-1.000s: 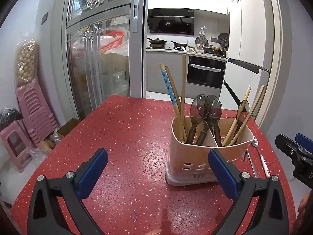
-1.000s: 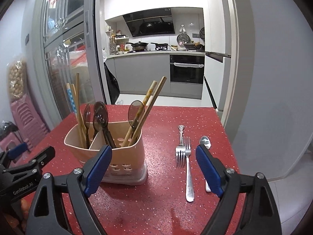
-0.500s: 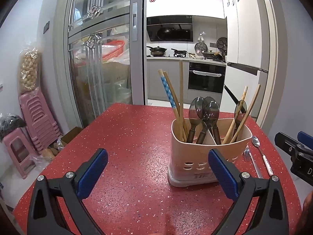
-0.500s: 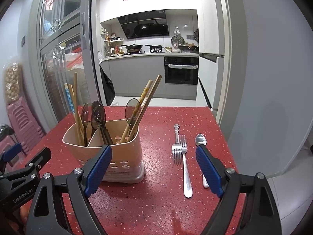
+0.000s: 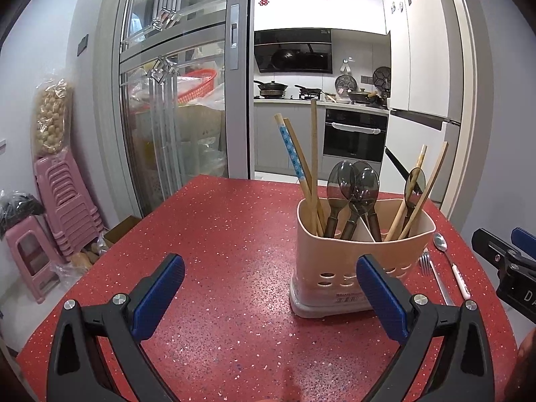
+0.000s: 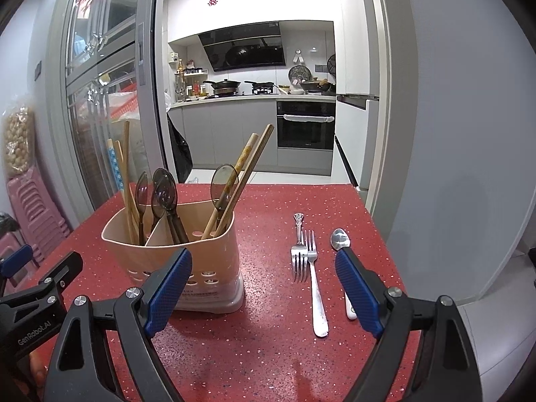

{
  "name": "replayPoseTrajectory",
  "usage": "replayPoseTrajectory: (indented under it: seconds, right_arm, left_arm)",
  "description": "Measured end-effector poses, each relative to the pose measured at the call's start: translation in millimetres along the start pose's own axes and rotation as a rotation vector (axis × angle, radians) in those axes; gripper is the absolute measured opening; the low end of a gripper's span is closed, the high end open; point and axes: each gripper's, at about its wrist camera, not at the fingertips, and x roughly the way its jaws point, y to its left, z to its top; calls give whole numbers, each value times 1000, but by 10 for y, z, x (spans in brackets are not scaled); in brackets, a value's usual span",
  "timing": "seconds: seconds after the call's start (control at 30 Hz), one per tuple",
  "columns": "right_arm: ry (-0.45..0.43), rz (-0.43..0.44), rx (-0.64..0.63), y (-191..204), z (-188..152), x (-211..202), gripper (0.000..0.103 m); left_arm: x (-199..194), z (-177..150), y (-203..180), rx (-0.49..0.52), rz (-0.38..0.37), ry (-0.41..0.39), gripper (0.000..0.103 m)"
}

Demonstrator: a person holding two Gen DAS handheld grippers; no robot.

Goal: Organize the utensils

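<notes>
Stacked pink stools (image 5: 65,201), sliding glass door (image 5: 174,107), black oven (image 6: 306,124) beyond.

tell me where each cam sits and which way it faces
Left wrist: on the left gripper, jaws open, looking across the red table toward the kitchen; the utensil holder sits right of centre, the right gripper at the edge.
Right wrist: on the right gripper, open, facing two forks and a spoon.
Shared: holder, table, cutlery.
</notes>
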Motion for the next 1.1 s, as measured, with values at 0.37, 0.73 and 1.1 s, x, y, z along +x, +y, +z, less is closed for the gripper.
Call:
replayPoseTrajectory:
  seconds: [0.37, 0.73, 1.1]
  right_arm:
    - [3, 8, 7, -2, 5, -2, 90]
    - [4, 17, 11, 1, 1, 1, 90]
    - [6, 22, 13, 4, 4, 6, 90]
  left_arm:
    - [10, -2, -37, 3, 0, 6, 103]
    - [31, -15, -43, 5, -6, 11, 103]
    - [32, -14, -40, 4, -10, 13, 103]
